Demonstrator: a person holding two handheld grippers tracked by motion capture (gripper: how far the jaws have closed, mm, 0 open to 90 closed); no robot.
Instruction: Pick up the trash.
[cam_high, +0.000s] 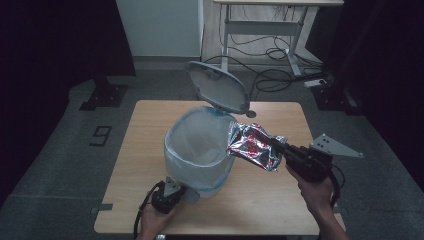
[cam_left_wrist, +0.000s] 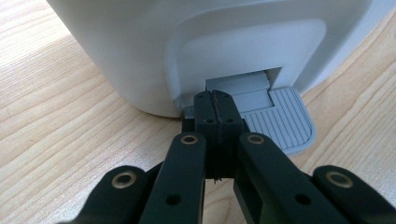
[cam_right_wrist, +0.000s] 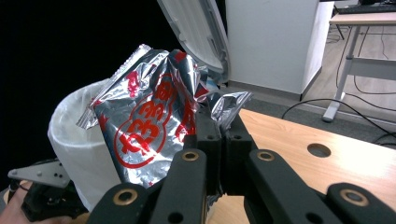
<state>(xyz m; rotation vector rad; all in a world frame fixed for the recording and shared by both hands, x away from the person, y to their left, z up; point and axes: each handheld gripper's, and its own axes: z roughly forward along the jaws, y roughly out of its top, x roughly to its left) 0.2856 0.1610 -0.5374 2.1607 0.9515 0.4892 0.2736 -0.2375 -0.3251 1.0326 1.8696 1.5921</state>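
Observation:
A white pedal bin (cam_high: 176, 150) lined with a clear bag stands on the wooden table (cam_high: 270, 200), its grey lid (cam_high: 217, 86) tipped up. My left gripper (cam_high: 186, 193) is shut with nothing between the jaws, and its closed tips (cam_left_wrist: 215, 99) rest on the grey ribbed pedal (cam_left_wrist: 282, 121) at the bin's base (cam_left_wrist: 140, 51). My right gripper (cam_high: 281, 147) is shut on a crumpled silver and red foil bag (cam_high: 252, 146), held in the air at the bin's right rim. In the right gripper view the foil bag (cam_right_wrist: 144, 126) hangs in front of the bin (cam_right_wrist: 70, 135) and the raised lid (cam_right_wrist: 196, 28).
A round hole (cam_right_wrist: 319, 150) is cut in the tabletop to the right. Behind the table a white desk frame (cam_high: 260, 27) stands over loose cables (cam_high: 272, 75) on the grey floor. Dark curtains close both sides.

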